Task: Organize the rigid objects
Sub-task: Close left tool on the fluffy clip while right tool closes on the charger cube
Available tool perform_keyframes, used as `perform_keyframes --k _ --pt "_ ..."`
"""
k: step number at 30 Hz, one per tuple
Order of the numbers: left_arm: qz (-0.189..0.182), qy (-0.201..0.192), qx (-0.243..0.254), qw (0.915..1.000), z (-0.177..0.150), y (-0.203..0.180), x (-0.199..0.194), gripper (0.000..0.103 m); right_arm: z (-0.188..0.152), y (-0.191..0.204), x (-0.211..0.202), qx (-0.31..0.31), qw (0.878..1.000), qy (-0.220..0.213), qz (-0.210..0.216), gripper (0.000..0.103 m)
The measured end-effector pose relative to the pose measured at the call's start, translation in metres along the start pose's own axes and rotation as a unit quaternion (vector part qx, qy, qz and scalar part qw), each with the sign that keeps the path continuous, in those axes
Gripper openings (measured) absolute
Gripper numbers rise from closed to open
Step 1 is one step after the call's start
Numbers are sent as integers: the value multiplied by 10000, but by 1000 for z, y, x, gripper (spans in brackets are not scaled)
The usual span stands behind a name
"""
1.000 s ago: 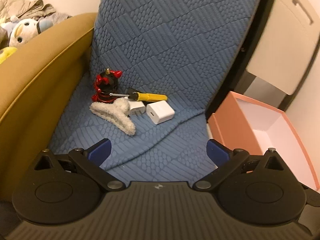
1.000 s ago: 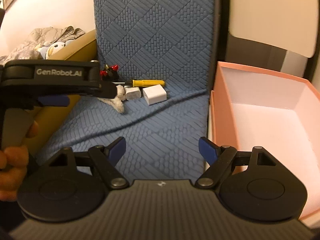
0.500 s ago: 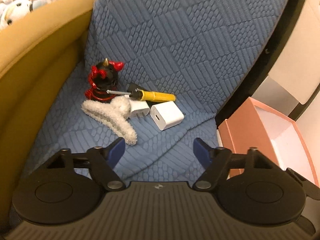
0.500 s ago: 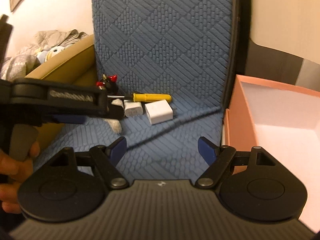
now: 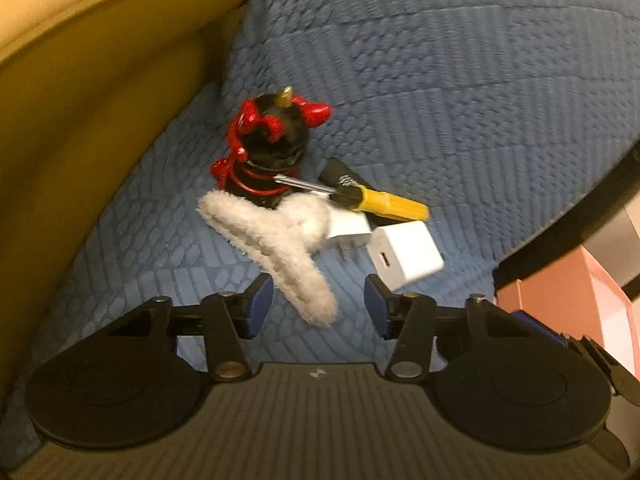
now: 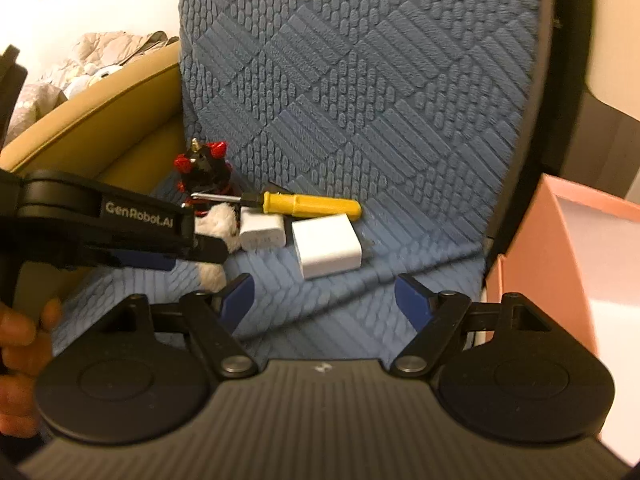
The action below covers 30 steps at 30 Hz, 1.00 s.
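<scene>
On a blue textured cushion (image 5: 440,92) lies a small pile: a fluffy white hair claw (image 5: 276,240), a black-and-red figurine (image 5: 272,148), a yellow-handled screwdriver (image 5: 380,200), a small white plug adapter (image 5: 348,226) and a larger white charger cube (image 5: 406,254). My left gripper (image 5: 318,308) is open, its fingers either side of the near tip of the hair claw. My right gripper (image 6: 324,298) is open and empty, a short way in front of the charger cube (image 6: 326,246). The screwdriver (image 6: 308,204) and the figurine (image 6: 204,164) also show in the right wrist view.
A pink open box (image 6: 560,248) with a white inside stands to the right of the cushion. A mustard sofa arm (image 5: 92,92) borders the cushion on the left. The left gripper body and the hand holding it (image 6: 108,228) fill the left of the right wrist view.
My left gripper has moved forward and down to the pile, and its fingers have narrowed around the hair claw's tip. My right gripper has moved closer to the charger cube.
</scene>
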<state>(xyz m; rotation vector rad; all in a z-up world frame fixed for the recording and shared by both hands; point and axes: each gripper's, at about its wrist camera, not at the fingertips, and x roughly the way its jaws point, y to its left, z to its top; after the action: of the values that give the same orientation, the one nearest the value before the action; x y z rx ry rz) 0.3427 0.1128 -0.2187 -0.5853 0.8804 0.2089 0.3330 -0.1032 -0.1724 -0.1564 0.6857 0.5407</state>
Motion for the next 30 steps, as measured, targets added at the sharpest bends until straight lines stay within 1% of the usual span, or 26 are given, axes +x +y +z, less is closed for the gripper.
perform_keyframes --k 2,6,9,11,12,13,15,18,22,25,27,28,30 --pt "31 74 -109 9999 2 5 6 50 6 -4 12 -111 9999 8 5 72" --pt "151 100 -149 9997 0 13 11 43 16 -11 37 -227 9997 58 43 70" --pt "110 123 -269 9995 -1 19 14 40 21 -8 54 -409 9991 92 42 69" --pt "109 97 -320 9994 -1 22 15 34 23 -6 64 -513 9985 207 27 59" --pt "86 98 -349 9993 -1 23 16 31 25 -5 68 -557 9981 247 29 51" --pt "65 111 -390 9992 0 24 17 29 26 -4 70 -648 9976 222 72 50" --pt "48 138 -405 9991 -1 24 17 26 28 -2 77 -865 9961 179 41 50" --pt "58 117 -381 9992 -1 22 20 26 28 -3 86 -905 9956 251 44 53" --pt "42 105 -446 9989 0 23 19 24 27 1 90 -1156 9929 267 28 56" --pt "54 87 -449 9989 -1 23 20 22 28 2 94 -1225 9921 274 -67 55" --pt "53 82 -421 9991 -2 22 19 21 29 1 99 -1217 9918 365 -103 60" --pt "51 81 -423 9991 -3 23 18 21 28 0 104 -1167 9921 450 -109 66" --pt "43 80 -433 9990 -3 23 18 20 26 -2 108 -1161 9923 411 -115 67"
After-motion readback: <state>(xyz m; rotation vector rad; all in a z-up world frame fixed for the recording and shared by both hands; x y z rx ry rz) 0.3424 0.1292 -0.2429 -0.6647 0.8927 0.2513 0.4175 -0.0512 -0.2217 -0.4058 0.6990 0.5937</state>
